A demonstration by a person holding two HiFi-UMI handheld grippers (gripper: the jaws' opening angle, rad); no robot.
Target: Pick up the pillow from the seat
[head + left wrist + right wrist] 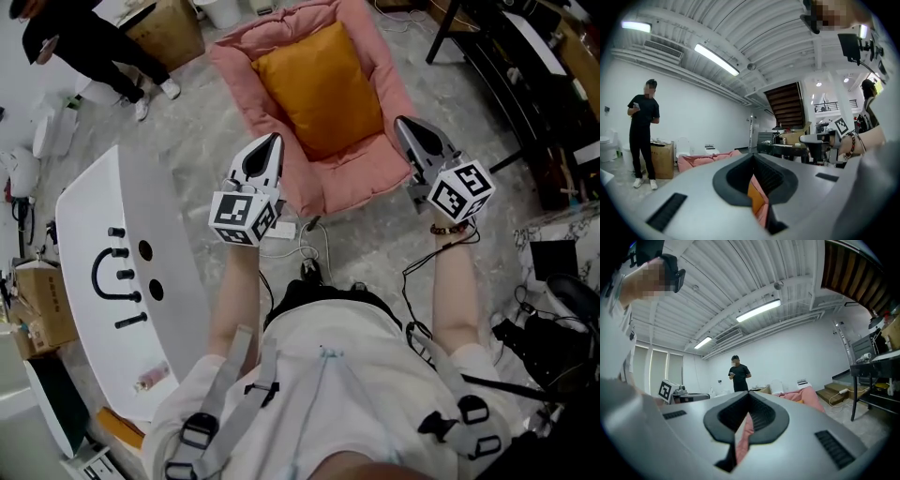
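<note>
**Seat** (370, 167): pink and padded, set on the floor directly ahead of both grippers. One orange pillow (323, 89) is held in it, laid against the back cushion. The pillow lies ahead of the two grippers and between them, and is touched by neither.

**Cardboard box** (173, 30): placed well ahead of the left gripper and to its left, beside a standing person (84, 47) in black. Its contents cannot be made out.

**White panel** (164, 309): found just to the left of the left gripper. Several black handles (117, 274) are laid on it.

**Left gripper** (270, 145): the jaws are closed fully together and nothing is gripped. The tips are held by the seat's front left corner. In the left gripper view a sliver of orange pillow and pink seat is seen through the slit beyond the tips.

**Right gripper** (408, 127): the jaws are closed fully together and nothing is gripped. The tips are held by the seat's right edge. In the right gripper view only pink seat is seen beyond the tips.
</note>
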